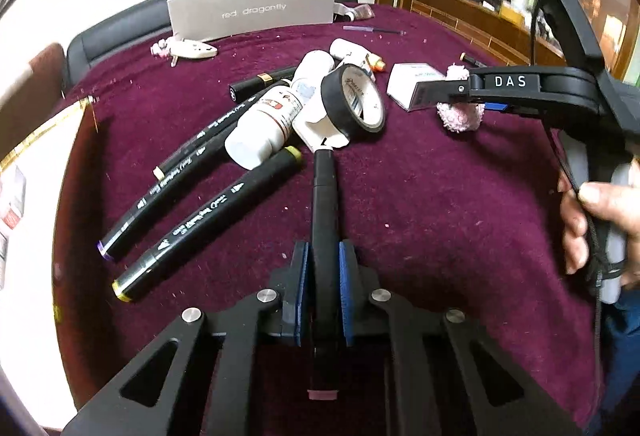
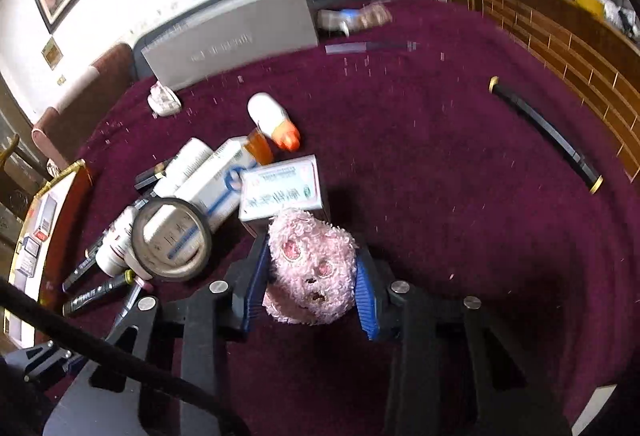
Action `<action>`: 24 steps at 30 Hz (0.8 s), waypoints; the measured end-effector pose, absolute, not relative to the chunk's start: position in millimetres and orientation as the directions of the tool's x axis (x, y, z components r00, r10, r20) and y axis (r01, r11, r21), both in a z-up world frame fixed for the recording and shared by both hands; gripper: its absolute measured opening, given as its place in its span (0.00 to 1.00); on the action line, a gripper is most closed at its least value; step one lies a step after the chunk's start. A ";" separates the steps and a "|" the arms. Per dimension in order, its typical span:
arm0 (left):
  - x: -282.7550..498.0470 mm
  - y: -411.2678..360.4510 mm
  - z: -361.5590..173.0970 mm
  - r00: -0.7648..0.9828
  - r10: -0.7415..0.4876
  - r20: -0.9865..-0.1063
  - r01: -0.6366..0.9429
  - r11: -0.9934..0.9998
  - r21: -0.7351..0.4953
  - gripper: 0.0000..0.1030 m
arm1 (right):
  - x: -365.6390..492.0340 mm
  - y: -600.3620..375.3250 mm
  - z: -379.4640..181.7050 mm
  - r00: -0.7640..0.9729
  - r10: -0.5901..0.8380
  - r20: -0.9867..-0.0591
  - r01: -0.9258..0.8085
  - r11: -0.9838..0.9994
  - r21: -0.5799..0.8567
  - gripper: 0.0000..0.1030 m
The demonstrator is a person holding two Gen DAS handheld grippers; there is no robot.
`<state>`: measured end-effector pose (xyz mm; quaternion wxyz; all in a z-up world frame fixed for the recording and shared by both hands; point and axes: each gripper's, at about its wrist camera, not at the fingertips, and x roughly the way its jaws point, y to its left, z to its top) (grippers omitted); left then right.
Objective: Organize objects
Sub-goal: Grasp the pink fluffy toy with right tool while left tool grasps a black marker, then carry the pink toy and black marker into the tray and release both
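Note:
In the left wrist view my left gripper [image 1: 324, 292] is shut on a black marker [image 1: 325, 203] with a pink end cap; the marker lies on the maroon cloth and runs forward between the blue pads. In the right wrist view a pink fluffy toy [image 2: 312, 268] sits between my right gripper's [image 2: 310, 260] blue pads, which press on both of its sides. The left wrist view shows the right gripper [image 1: 432, 91] from the side, low over the pink toy [image 1: 460, 119], with a person's hand [image 1: 592, 211] on its handle.
A pile lies just ahead: black tape roll [image 1: 354, 99], white bottle [image 1: 264, 127], several black markers [image 1: 208, 211], medicine box [image 2: 280, 191], orange-capped bottle [image 2: 276, 119]. A grey box [image 1: 252, 9] stands at the back. A black pen [image 2: 544, 131] lies far right, a gold-edged tray [image 2: 40, 220] left.

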<state>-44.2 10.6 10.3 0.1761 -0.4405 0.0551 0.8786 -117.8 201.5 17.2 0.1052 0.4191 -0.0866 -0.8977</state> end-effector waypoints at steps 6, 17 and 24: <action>-33.0 -2.1 30.4 -0.598 0.310 -0.739 -0.341 -0.933 -0.116 0.11 | -106.6 207.3 33.7 -0.671 -0.361 -0.648 0.164 -0.924 0.345 0.35; -14.7 -22.5 52.6 -0.686 0.249 -0.683 -0.273 -0.959 -0.076 0.11 | -78.0 156.2 51.0 -0.630 -0.541 -0.557 0.406 -0.841 0.357 0.35; -3.4 -24.4 55.7 -0.734 0.164 -0.659 -0.225 -0.974 0.008 0.11 | -58.3 132.1 52.3 -0.600 -0.593 -0.537 0.501 -0.802 0.326 0.36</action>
